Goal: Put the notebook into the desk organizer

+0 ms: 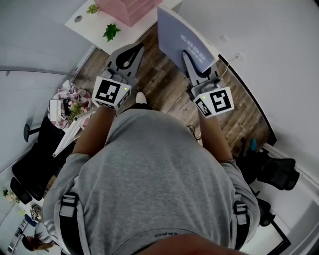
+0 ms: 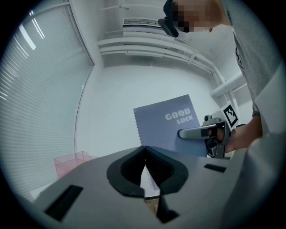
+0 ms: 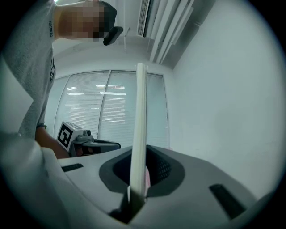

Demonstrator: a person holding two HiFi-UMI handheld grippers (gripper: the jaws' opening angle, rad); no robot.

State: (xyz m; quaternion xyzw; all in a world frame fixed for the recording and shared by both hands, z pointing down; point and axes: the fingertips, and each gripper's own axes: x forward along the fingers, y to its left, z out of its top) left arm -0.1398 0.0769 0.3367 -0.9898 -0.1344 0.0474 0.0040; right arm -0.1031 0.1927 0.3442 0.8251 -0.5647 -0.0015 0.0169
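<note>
Right gripper (image 1: 188, 59): jaws narrow, clamped on the notebook (image 1: 182, 35) at its lower edge. Flat grey pads, one pressed to each cover. In the right gripper view the notebook (image 3: 141, 112) shows edge-on between the jaws (image 3: 142, 150), a thin, pale, straight strip rising upright out of the dark ribbed throat.

Notebook: rectangular, matte blue-grey cover, white block lettering "GOOD LUCK", wire spiral binding down one long side. It is held in the air, above and ahead of the right jaws, clear of any surface. In the left gripper view its cover (image 2: 167, 127) faces the camera, with the right gripper (image 2: 181, 133) coming in from its right side.

Left gripper (image 1: 133, 50): jaws closed tip to tip, nothing between them. Their smooth grey shells frame a dark, leaf-shaped hollow with ridged inner faces (image 2: 144, 150). It is level with the right gripper and well apart from the notebook.

Desk organizer (image 1: 130, 9): pink, box-shaped; it shows as an open wire grid in the left gripper view (image 2: 71, 162). It stands on a white worktop (image 1: 82, 25) ahead of both pairs of jaws, nearer the left one.

Floor (image 1: 164, 84) beneath the jaws: brown wood planks.
</note>
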